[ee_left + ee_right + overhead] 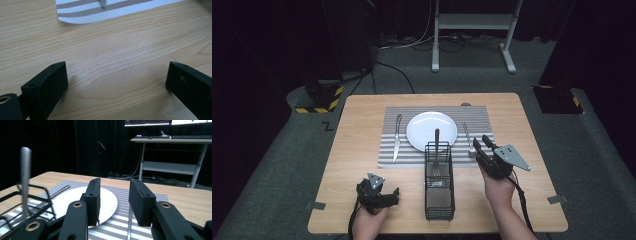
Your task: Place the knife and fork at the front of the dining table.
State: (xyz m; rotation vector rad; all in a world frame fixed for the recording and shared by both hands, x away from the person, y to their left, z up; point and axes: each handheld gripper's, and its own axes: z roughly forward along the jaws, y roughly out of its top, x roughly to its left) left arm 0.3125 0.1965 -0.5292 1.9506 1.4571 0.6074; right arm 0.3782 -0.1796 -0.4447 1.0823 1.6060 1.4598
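Wood table (362, 165): pale grained top, smooth and flat, carrying everything.
Left gripper (379, 195): resting low at the near left edge; its black fingers (47, 85) are standing wide apart over bare wood, holding nothing.
Wire caddy (440, 195): black mesh basket, long and narrow, sitting near centre with one fork (436, 150) standing upright in its far end.
Right gripper (484, 150): hovering at the placemat's right edge, fingers (93, 200) parted by a narrow gap and gripping nothing; a slim metal piece of cutlery (468, 137), probably a spoon, is lying just below and ahead of them.
Risk: likely the thin flat handle is sliding away on the weave if the fingers are closing off-centre; a swing leftward could be knocking the light caddy or tipping the fork.
Placemat (389, 150): grey-and-white striped woven sheet, rectangular.
Plate (432, 131): round, glossy white, centred on the mat.
Knife (397, 137): shiny steel, lying left of the plate.
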